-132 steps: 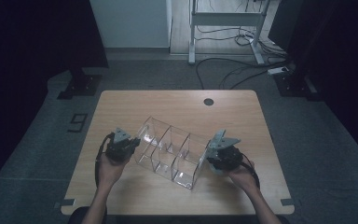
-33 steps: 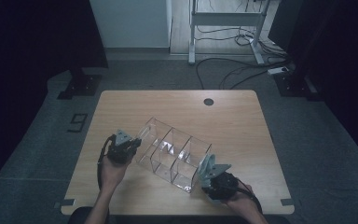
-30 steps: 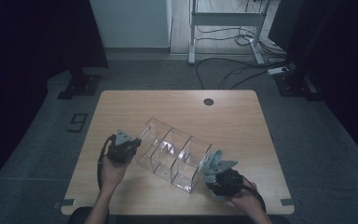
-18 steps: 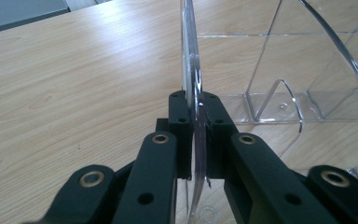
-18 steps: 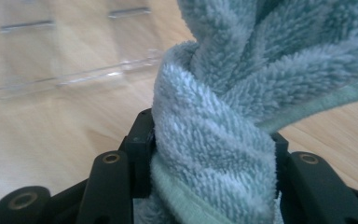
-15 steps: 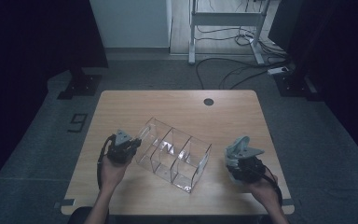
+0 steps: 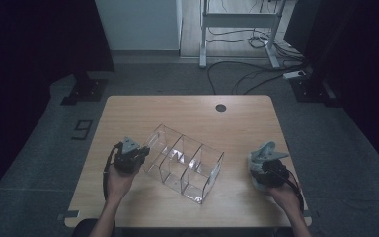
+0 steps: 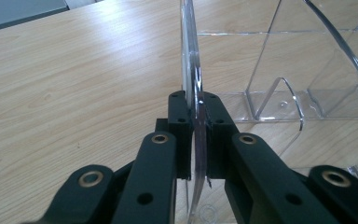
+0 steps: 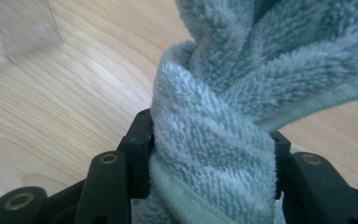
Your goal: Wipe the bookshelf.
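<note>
Gripping one end wall of a clear acrylic three-compartment organiser (image 7: 185, 163), the left hand-held gripper (image 7: 131, 157) sits at the lower left of the high view, its jaws clamped on the thin plastic. The organiser lies tilted on its side near the middle of the light wooden desk (image 7: 187, 111), running diagonally from the left hand-held gripper toward the lower centre of the frame. At the lower right, well apart from the organiser, the right hand-held gripper (image 7: 265, 165) holds a bunched pale grey-green terry cloth (image 7: 262, 152) above the desk. A small black round grommet (image 7: 220, 107) is set in the desk near its far edge, and cables trail across the grey floor (image 7: 325, 148) beyond.

Seen from the left gripper view, the two black jaws meet at the centre of the frame, pinching the upright edge of the organiser's clear wall (image 8: 192, 70). Curved dividers (image 8: 279, 100) of the organiser spread across the right of the frame, with bare wood grain at the left.

Seen from the right gripper view, the fluffy cloth (image 9: 214, 135) rises between the black jaws at the bottom and spills toward the upper right, its hemmed edge (image 9: 317, 105) showing. The jaws press on the fabric from both sides. A corner of the clear organiser (image 9: 23, 28) sits at the upper left.
</note>
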